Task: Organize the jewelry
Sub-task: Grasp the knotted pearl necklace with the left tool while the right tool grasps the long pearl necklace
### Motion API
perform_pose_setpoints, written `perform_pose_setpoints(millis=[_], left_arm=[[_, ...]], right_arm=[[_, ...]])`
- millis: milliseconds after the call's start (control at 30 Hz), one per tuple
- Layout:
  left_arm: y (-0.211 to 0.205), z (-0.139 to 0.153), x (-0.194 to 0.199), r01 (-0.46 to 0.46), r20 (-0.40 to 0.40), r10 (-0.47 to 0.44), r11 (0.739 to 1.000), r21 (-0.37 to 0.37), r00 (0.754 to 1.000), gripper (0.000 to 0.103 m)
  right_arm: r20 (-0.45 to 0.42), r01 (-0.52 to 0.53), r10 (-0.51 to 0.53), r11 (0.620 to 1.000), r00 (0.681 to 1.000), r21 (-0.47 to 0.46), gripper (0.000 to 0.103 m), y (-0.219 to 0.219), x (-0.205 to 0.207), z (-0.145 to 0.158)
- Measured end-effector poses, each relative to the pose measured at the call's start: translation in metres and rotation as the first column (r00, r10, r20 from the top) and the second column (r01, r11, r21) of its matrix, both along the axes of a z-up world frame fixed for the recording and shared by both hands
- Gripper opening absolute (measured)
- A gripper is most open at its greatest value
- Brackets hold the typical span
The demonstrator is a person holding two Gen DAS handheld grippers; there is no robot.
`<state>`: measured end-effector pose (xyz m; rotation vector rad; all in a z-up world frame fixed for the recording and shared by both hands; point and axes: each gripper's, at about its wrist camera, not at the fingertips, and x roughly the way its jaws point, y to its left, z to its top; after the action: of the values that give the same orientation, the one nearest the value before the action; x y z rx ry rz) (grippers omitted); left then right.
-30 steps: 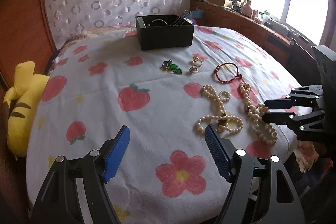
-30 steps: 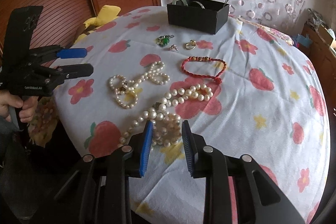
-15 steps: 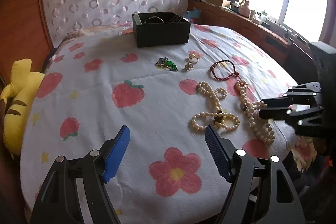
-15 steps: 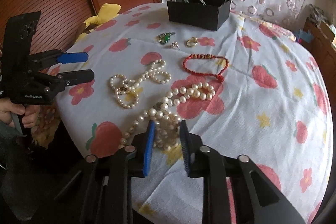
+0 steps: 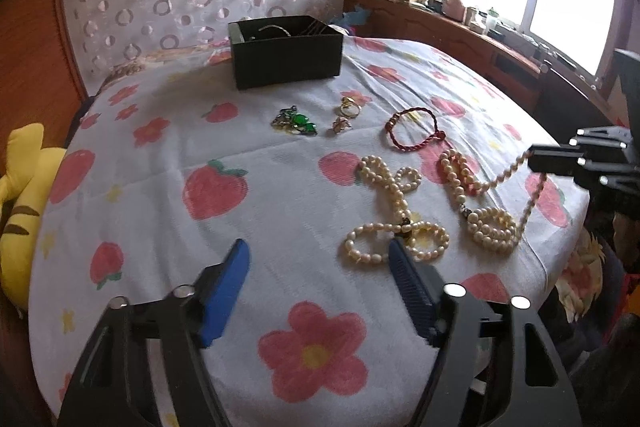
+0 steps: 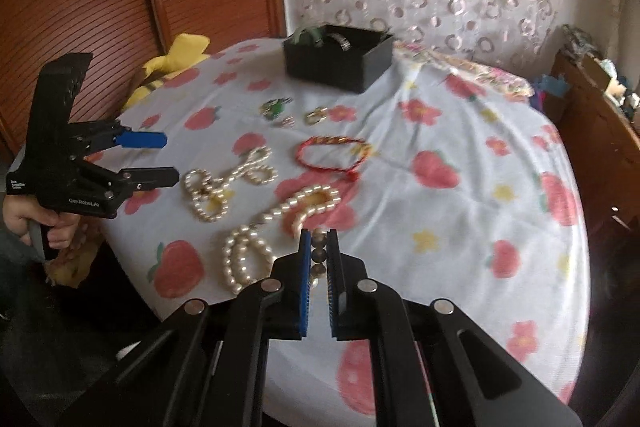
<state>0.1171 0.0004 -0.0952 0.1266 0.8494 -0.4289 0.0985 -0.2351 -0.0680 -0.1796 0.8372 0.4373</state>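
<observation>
My right gripper [image 6: 319, 251] was pinched tight on a few beads of the long pearl necklace [image 6: 256, 247], its blue pads [image 6: 305, 267] pressing the strand from both sides; from the left wrist view the same necklace [image 5: 480, 203] ran up off the bedspread in two taut lines to those closed fingers, while the rest of it lay coiled near the edge of the bed. My left gripper [image 5: 318, 259] had just been narrowing its jaws, yet they stood apart with nothing between them, hovering over the floral bedspread [image 5: 200, 155] just short of the second pearl necklace [image 5: 394, 215], which lay looped in a figure-eight. Beyond the pearls sat the red braided bracelet [image 5: 414, 129], then a gold ring [image 5: 349, 109], a small pinkish earring [image 5: 341, 125] and a green-stoned brooch [image 5: 294, 121], all loose on the cloth and apart from one another. The black jewelry box [image 5: 286, 51] stood open at the far side of the bed with a bangle inside. A yellow plush toy [image 5: 20, 211] leaned against the bed's left side.
</observation>
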Motion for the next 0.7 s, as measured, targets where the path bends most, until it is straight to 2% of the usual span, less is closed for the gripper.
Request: perform_pose_setpoints(millis=[33, 133, 233, 433, 600, 667, 700], left_arm=[[-0.002, -0.001, 0.002, 0.006, -0.008, -0.006, 1.000, 0.003, 1.000, 0.050], [-0.005, -0.005, 0.006, 0.030, -0.032, -0.030, 1.000, 0.000, 0.999, 0.034], [-0.011, -0.004, 0.010, 0.052, -0.035, -0.051, 0.999, 0.008, 0.998, 0.029], [-0.024, -0.006, 0.012, 0.107, -0.060, -0.105, 0.994, 0.032, 0.993, 0.029], [-0.031, -0.005, 0.015, 0.116, -0.071, -0.112, 0.991, 0.060, 0.991, 0.028], [-0.032, -0.005, 0.015, 0.116, -0.070, -0.110, 0.989, 0.094, 0.992, 0.019], [-0.031, -0.004, 0.016, 0.119, -0.075, -0.112, 0.988, 0.094, 0.991, 0.009]], right_arm=[[0.009, 0.010, -0.009, 1.000, 1.000, -0.013, 0.008, -0.003, 0.000, 0.001], [0.011, 0.029, -0.029, 0.999, 1.000, -0.028, 0.008, -0.013, 0.002, 0.001], [-0.002, 0.039, -0.040, 0.998, 0.999, -0.039, 0.008, -0.018, 0.004, -0.007], [-0.028, 0.049, -0.051, 0.998, 0.998, -0.045, 0.008, -0.021, 0.007, -0.022], [-0.041, 0.060, -0.062, 0.997, 0.997, -0.043, 0.008, -0.022, 0.009, -0.030], [-0.046, 0.061, -0.063, 0.997, 0.997, -0.047, 0.008, -0.022, 0.010, -0.033], [-0.048, 0.063, -0.065, 0.997, 0.997, -0.050, 0.008, -0.022, 0.010, -0.034]])
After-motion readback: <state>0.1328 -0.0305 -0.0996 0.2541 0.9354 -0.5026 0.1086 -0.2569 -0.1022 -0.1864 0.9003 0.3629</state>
